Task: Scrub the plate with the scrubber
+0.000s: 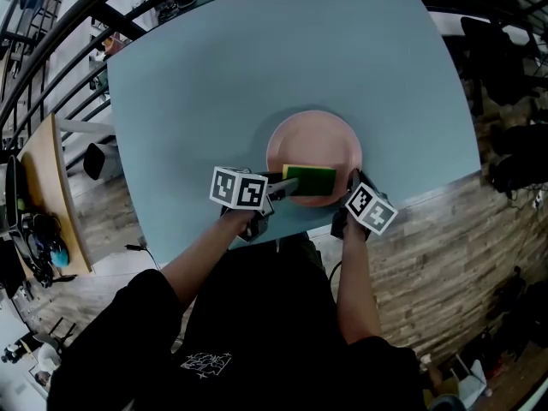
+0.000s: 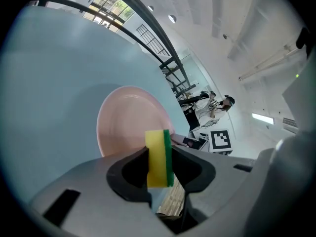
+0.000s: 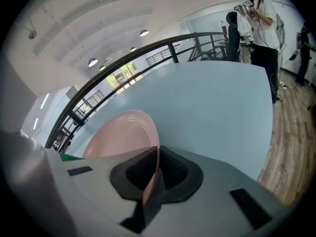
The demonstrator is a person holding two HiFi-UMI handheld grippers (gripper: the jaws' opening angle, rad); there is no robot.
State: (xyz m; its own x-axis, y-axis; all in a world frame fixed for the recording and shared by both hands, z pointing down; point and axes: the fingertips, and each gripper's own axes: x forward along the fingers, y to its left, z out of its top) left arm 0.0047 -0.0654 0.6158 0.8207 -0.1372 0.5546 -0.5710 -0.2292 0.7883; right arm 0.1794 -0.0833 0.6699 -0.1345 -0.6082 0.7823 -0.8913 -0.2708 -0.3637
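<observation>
One pink plate lies on the counter, near the edge by the person; the right gripper has its jaws almost together, pinching the plate's rim, I judge to steady it; the left gripper has its jaws closed on one scrubber, yellow with a green face, and holds it over the plate's near part, ready for rubbing; in all: two grippers, one plate, one scrubber.
</observation>
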